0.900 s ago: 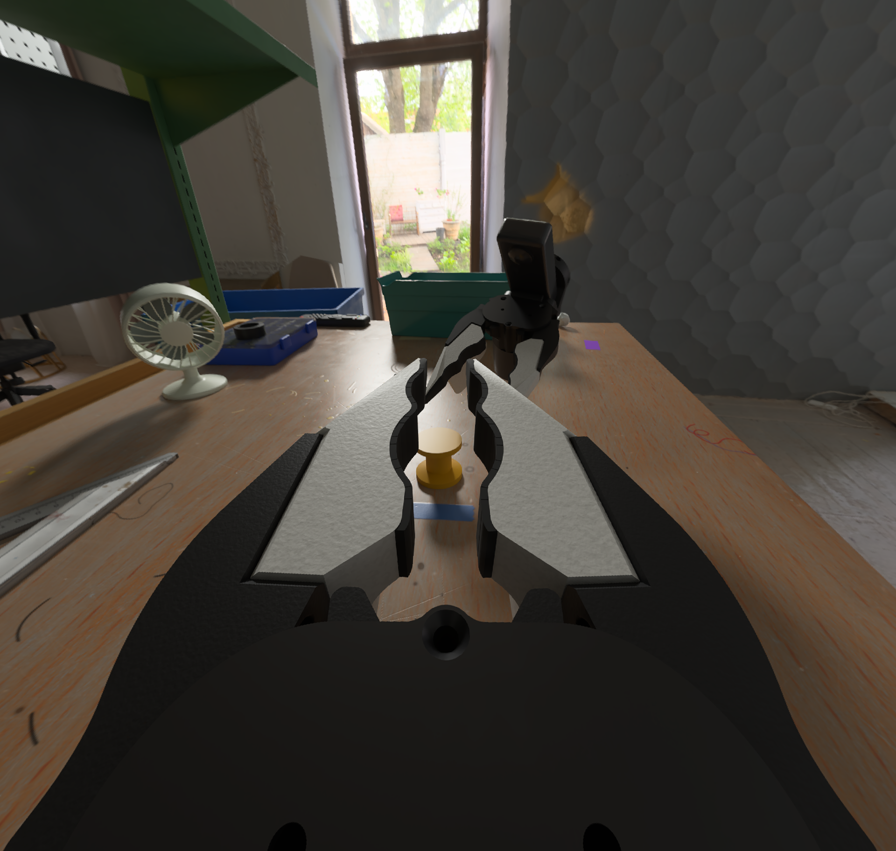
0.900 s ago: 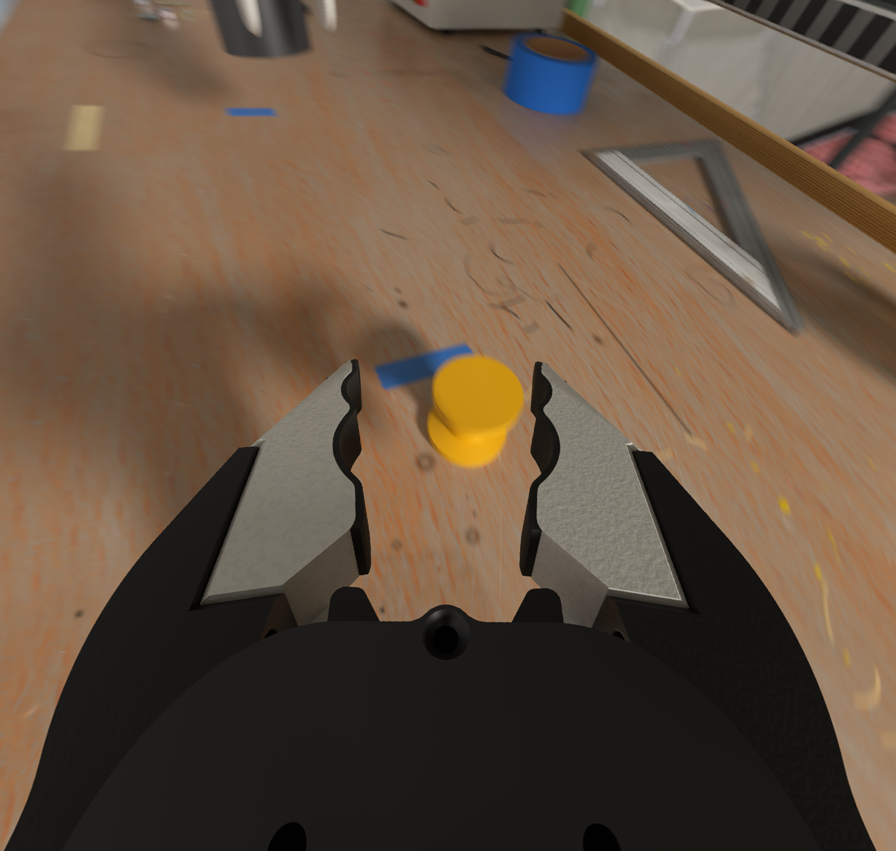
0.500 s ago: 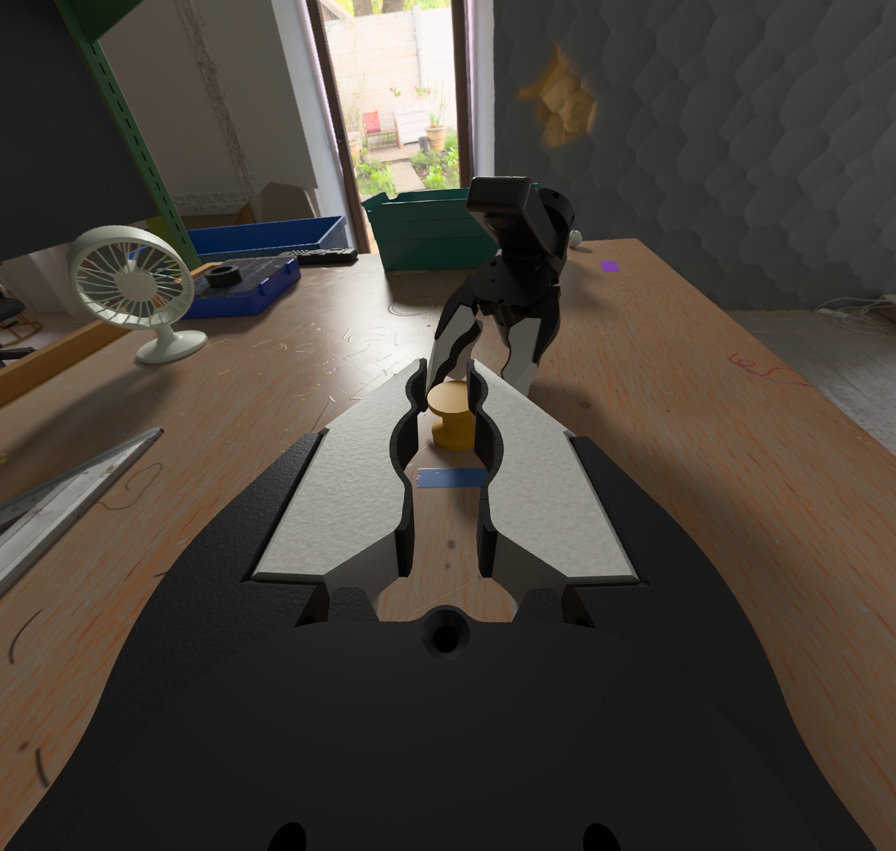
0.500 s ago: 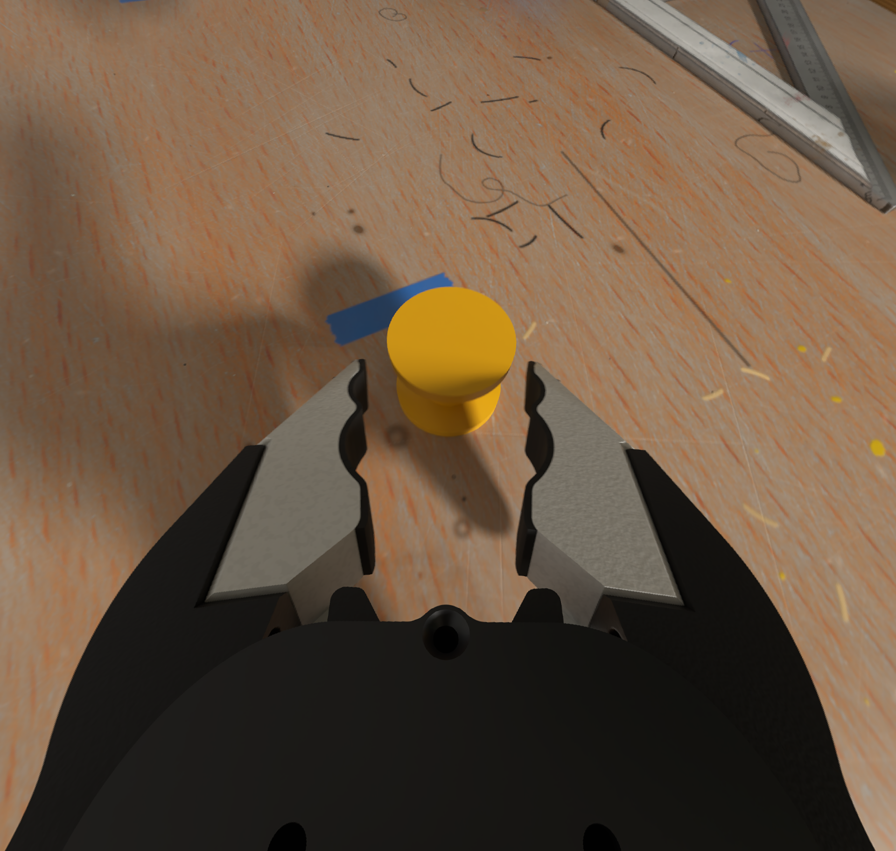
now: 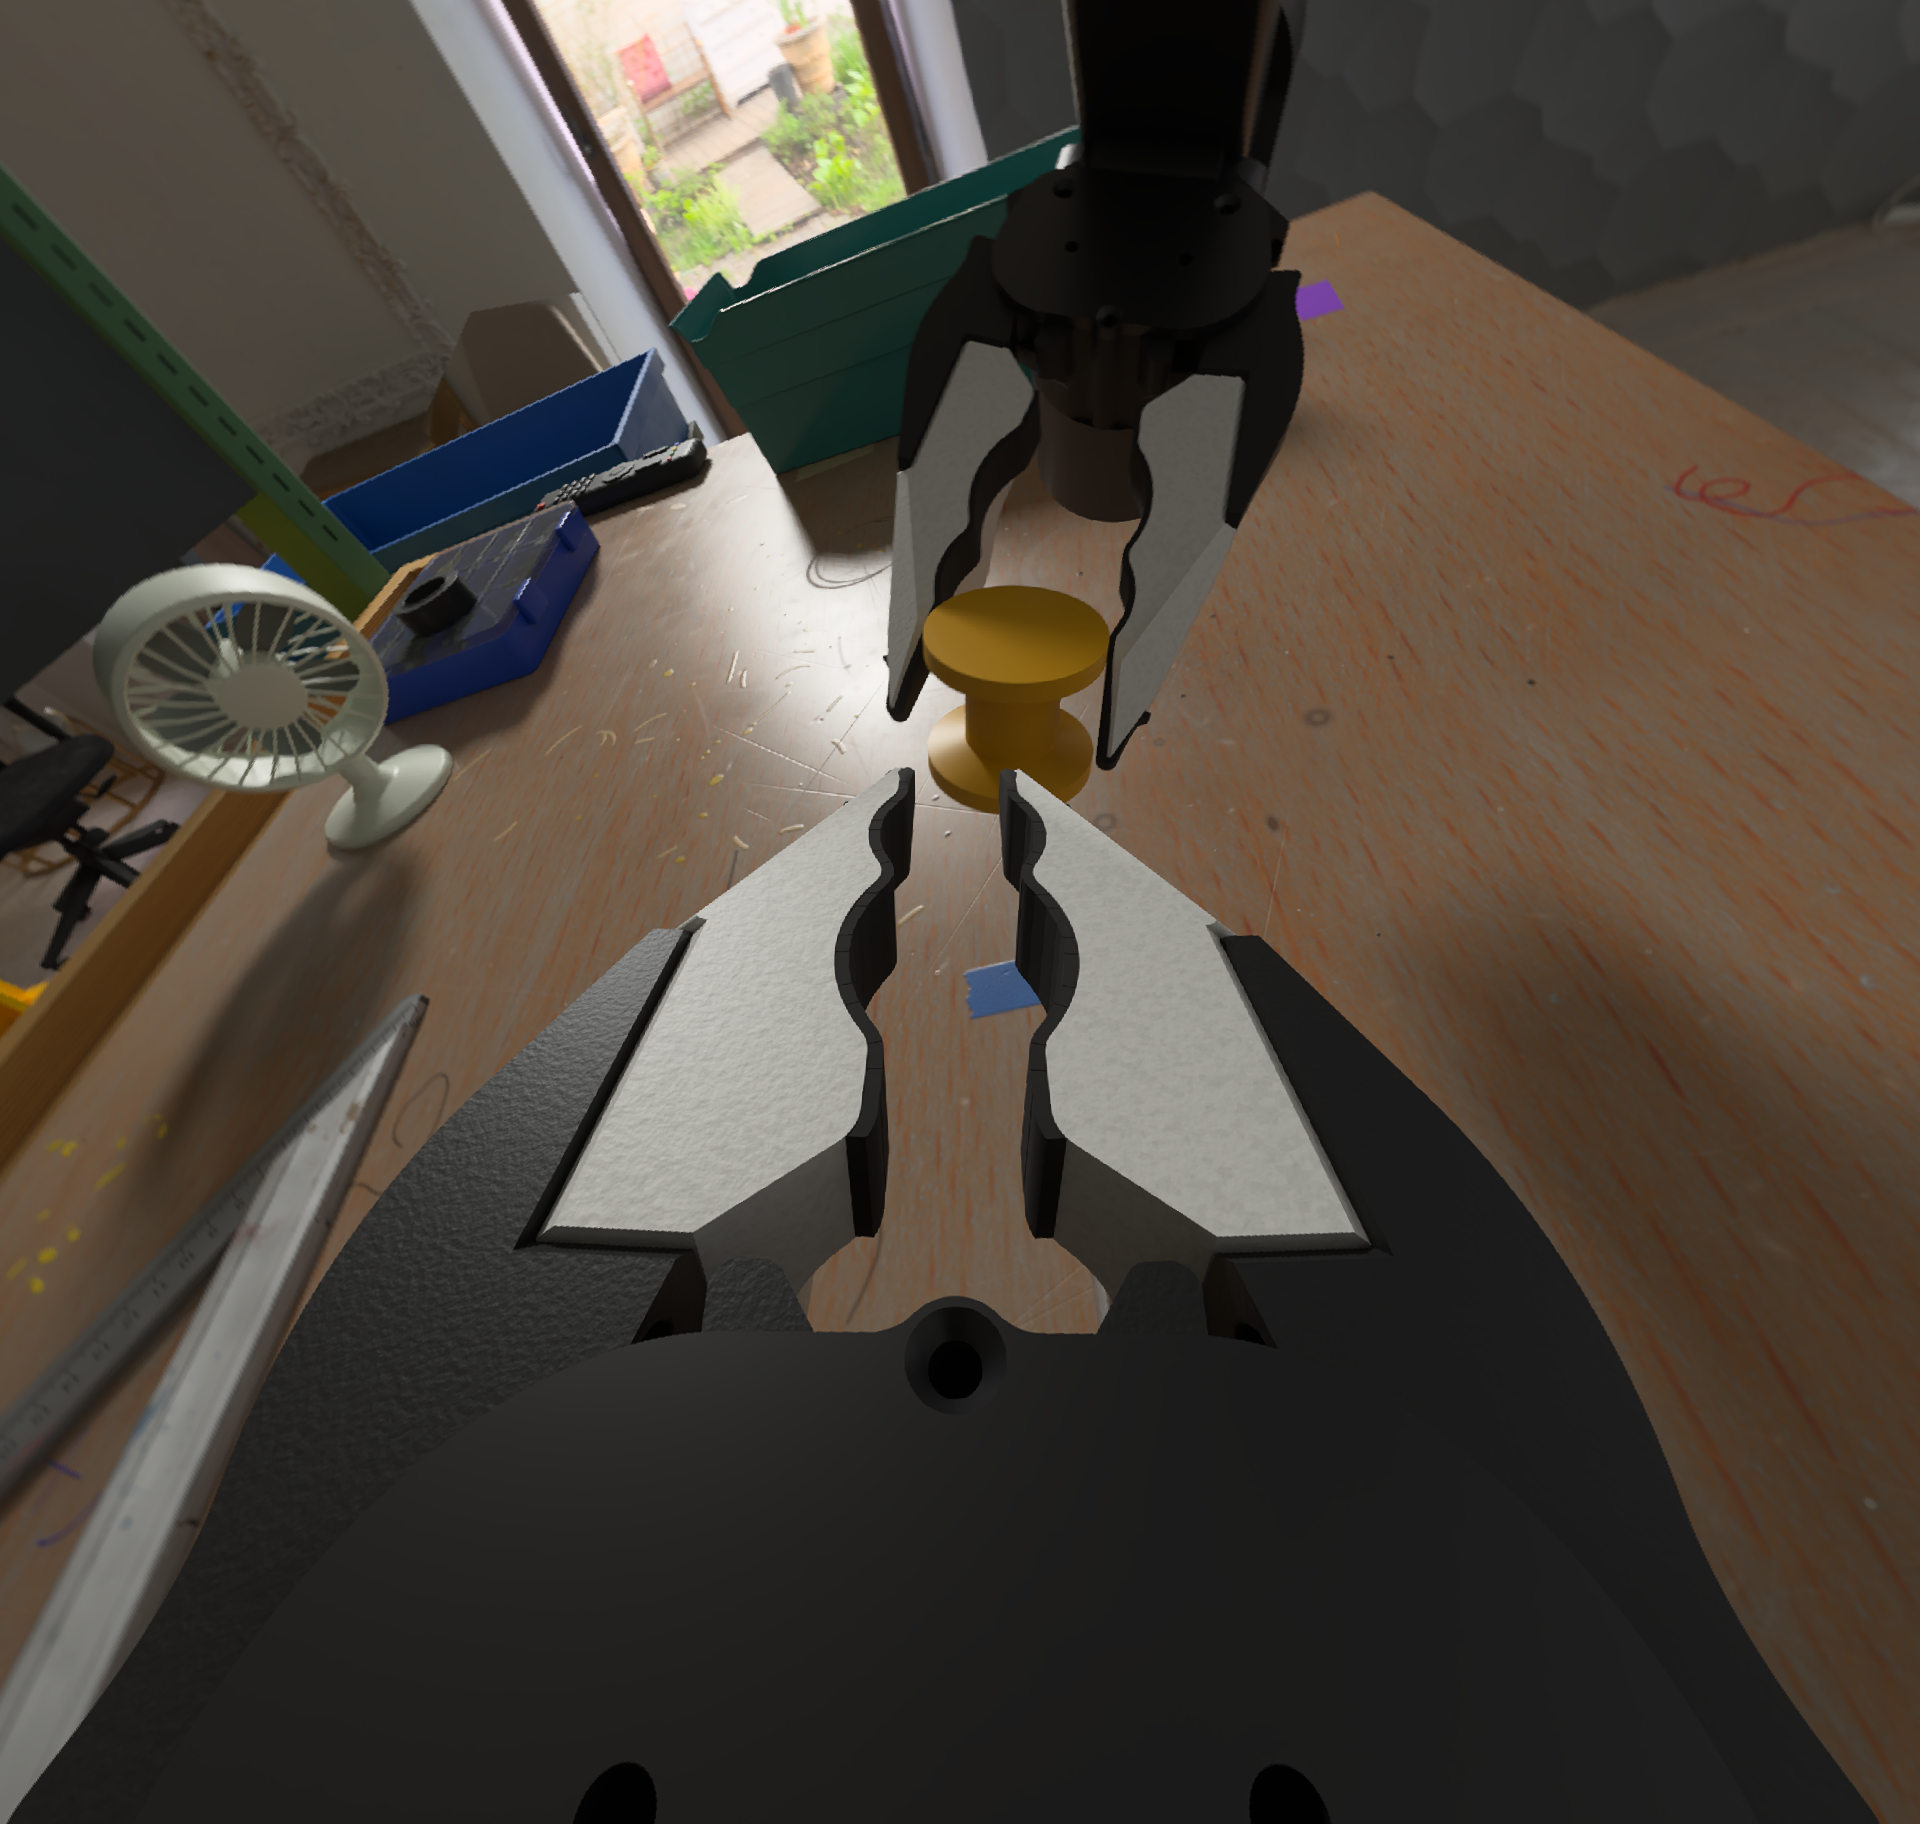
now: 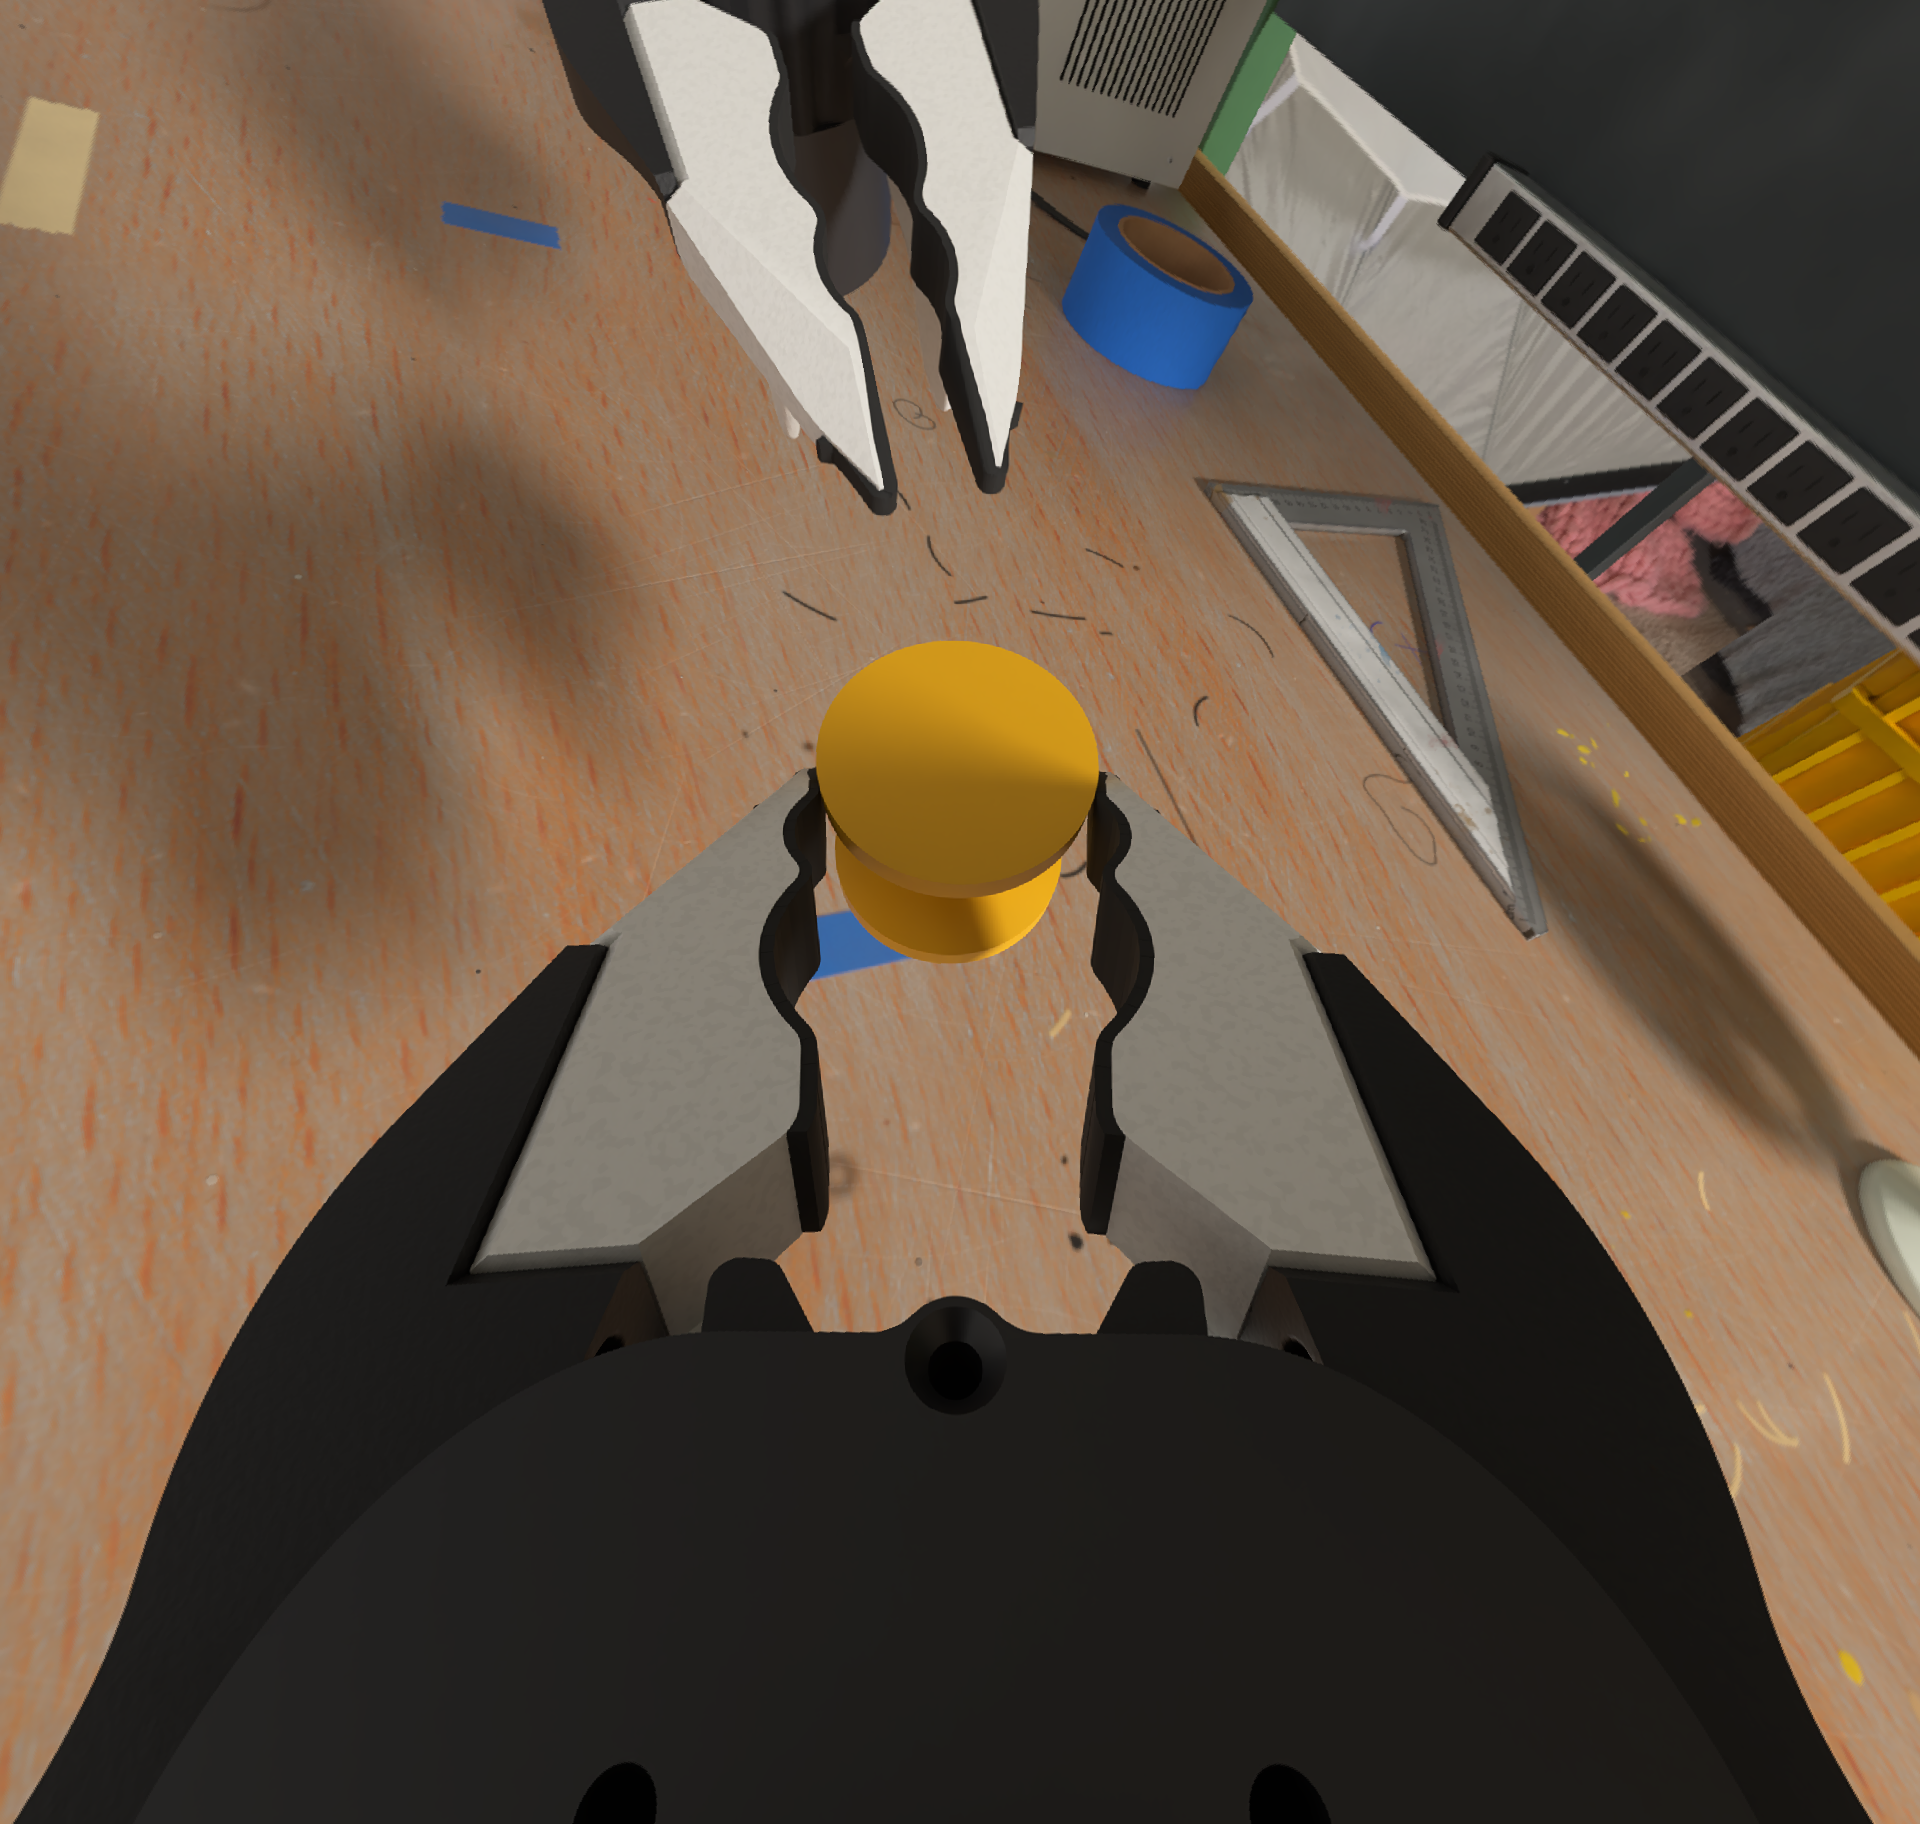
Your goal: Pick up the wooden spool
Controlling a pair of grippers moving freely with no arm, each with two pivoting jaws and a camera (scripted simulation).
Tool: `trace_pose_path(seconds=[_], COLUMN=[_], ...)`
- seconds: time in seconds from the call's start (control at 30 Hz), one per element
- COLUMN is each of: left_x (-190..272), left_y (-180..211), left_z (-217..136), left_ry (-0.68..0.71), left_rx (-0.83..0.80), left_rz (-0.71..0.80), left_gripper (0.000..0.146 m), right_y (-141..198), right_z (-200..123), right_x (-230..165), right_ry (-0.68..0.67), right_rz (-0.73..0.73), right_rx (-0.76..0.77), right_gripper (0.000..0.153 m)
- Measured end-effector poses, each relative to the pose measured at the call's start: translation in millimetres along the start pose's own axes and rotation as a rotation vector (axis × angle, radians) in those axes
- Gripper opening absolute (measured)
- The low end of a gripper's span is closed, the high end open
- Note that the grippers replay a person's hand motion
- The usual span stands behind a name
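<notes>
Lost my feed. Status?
Right gripper clamped on wooden spool, spool up off the table. Left gripper open, empty, just short of it. Nothing blocking.

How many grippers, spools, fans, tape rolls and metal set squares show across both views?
Grippers: 2 (left gripper, right gripper)
Wooden spool: 1
Desk fan: 1
Blue tape roll: 1
Metal set square: 1
Total: 6

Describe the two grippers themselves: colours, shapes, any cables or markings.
The left gripper and right gripper look alike: matte black rounded bodies and two wedge-shaped, pale grey textured fingers with black wavy inner edges. A small round hole sits between the finger bases. No cables or markings show.
</notes>
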State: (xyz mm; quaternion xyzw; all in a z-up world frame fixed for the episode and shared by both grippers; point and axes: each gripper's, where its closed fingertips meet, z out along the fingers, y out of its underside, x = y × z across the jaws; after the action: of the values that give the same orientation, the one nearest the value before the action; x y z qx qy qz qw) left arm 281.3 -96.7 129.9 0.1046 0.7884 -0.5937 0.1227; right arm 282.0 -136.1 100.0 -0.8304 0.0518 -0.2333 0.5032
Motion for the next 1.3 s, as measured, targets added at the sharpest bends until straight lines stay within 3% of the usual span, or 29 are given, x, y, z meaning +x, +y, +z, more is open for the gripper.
trace_pose_path(seconds=[0.33, 0.9, 1.03, 1.3], left_x=[5.3, 5.4, 5.5, 4.6], left_y=[-9.8, -6.2, -5.1, 7.3], left_z=[17.3, 23.4, 26.9, 56.3], left_ry=[0.14, 0.256, 0.287, 0.32], left_rx=[-0.076, -0.162, -0.126, -0.178], left_rz=[0.16, 0.106, 0.077, 0.045], left_gripper=[0.016, 0.017, 0.017, 0.017], right_y=[-6.1, -10.5, -14.7, 14.2], right_z=[-0.8, -2.3, -5.5, -11.5], right_x=[-2.8, -6.0, -6.3, -1.0], right_ry=[0.003, 0.007, -0.008, -0.007], right_rz=[-0.058, -0.09, -0.075, -0.008], right_rx=[0.012, 0.042, 0.122, 0.039], right_gripper=[0.051, 0.051, 0.051, 0.051])
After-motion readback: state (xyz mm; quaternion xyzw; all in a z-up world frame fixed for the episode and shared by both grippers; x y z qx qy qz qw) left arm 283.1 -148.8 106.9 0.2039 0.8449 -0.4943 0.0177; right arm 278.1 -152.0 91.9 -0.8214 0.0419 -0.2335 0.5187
